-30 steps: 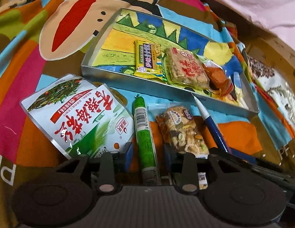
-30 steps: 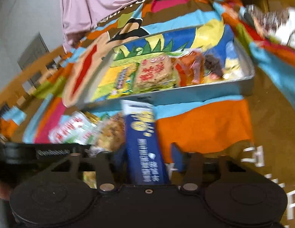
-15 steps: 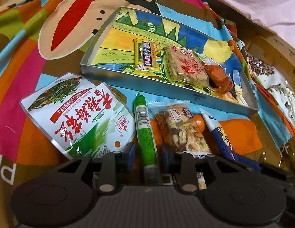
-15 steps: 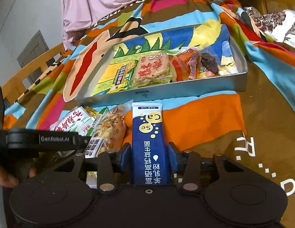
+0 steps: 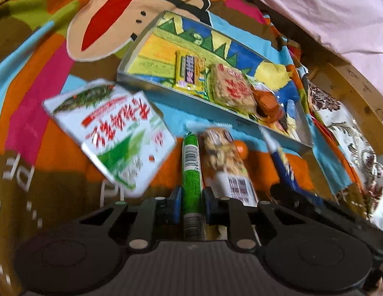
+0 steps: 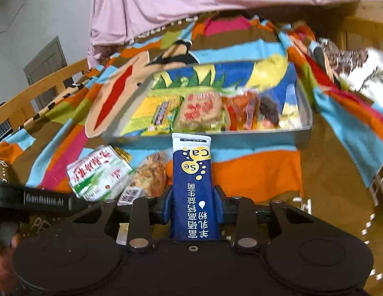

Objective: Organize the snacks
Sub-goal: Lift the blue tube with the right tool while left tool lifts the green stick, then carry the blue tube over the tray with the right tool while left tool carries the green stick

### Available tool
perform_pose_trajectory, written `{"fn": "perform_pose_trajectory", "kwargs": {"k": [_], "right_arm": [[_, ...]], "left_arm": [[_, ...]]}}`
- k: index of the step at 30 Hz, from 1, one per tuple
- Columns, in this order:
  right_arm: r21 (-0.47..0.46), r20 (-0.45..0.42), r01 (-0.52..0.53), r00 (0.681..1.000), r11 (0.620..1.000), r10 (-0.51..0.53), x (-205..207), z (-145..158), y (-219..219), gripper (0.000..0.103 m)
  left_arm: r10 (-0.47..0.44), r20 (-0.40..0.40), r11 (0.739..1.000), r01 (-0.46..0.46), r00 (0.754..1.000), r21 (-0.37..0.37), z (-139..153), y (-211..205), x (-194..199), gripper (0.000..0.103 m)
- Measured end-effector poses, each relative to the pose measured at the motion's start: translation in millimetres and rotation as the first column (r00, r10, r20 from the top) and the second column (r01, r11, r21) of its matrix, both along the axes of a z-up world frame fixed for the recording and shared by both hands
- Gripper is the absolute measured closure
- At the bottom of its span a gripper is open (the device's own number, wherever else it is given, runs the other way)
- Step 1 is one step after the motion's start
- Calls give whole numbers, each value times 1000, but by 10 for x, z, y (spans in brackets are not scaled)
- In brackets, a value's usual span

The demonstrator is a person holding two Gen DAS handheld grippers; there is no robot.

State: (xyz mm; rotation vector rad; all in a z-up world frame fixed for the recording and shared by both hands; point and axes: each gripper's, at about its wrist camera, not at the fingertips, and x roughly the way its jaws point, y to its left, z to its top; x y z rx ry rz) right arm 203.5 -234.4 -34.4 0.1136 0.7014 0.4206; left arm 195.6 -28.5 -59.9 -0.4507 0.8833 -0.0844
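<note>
My left gripper (image 5: pixel 191 201) is shut on a green stick snack (image 5: pixel 190 170) that points toward the metal tray (image 5: pixel 151 91). My right gripper (image 6: pixel 192 201) is shut on a blue sachet (image 6: pixel 193 172) and holds it in front of the tray (image 6: pixel 243 139). The sachet also shows in the left wrist view (image 5: pixel 282 165). The tray holds a yellow bar (image 5: pixel 189 70), a rice cracker pack (image 5: pixel 231 87) and orange packets (image 5: pixel 265 101). A nut mix pack (image 5: pixel 224 153) and a green and white seaweed bag (image 5: pixel 112 133) lie on the cloth before the tray.
A colourful cartoon cloth (image 5: pixel 43 61) covers the table. Pink fabric (image 6: pixel 191 2) hangs behind the tray. A patterned cushion (image 5: pixel 349 143) lies to the right, by a wooden chair frame (image 5: pixel 352 83). The left gripper's body (image 6: pixel 43 198) shows at the left of the right wrist view.
My left gripper has closed on the green stick and lifted it. My right gripper has risen with the blue sachet, closer to the tray.
</note>
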Motion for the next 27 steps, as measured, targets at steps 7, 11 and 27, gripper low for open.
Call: {"fn": "perform_pose_trajectory", "kwargs": {"k": [7, 11, 27], "right_arm": [[8, 64, 13, 998, 1000, -13, -110, 193, -48, 67], [5, 114, 26, 993, 1000, -26, -144, 278, -44, 67], [93, 305, 186, 930, 978, -205, 523, 488, -291, 67]], "left_arm": [[62, 8, 992, -61, 998, -106, 142, 95, -221, 83], [68, 53, 991, -61, 996, -117, 324, 109, -248, 83], [47, 293, 998, -33, 955, -52, 910, -157, 373, 83]]}}
